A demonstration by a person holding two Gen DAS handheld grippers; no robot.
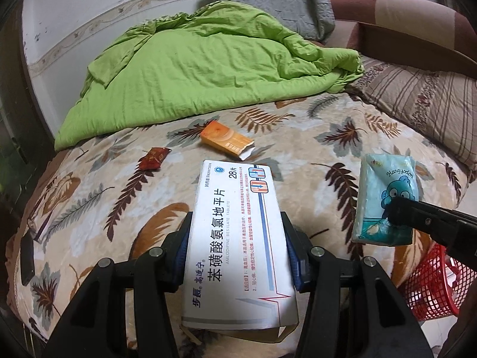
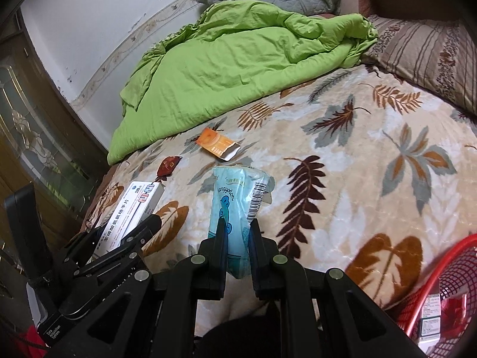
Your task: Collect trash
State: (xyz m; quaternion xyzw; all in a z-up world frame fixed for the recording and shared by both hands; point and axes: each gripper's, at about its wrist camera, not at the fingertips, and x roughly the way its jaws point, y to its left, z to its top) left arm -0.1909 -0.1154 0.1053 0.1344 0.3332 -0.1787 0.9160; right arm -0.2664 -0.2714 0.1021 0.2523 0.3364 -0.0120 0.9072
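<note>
Two grippers, four pieces of trash, one basket. Far left on the leaf-print bedspread (image 1: pixel 342 125): one red snack wrapper (image 1: pixel 153 157), lying flat. Next, left gripper (image 1: pixel 237 238), jaws clamped on one white medicine box (image 1: pixel 238 238), long axis pointing away toward the green quilt (image 1: pixel 202 59), sides pinched between the blue pads (image 1: pixel 293 261). Beyond it, one orange carton (image 1: pixel 226 137), open end angled right. Then right gripper (image 2: pixel 237 232), closed on one blue tissue pack (image 2: pixel 235 208), held lengthwise, above the bedspread's near edge. Far right, below that edge, one red mesh basket (image 2: pixel 447 286).
</note>
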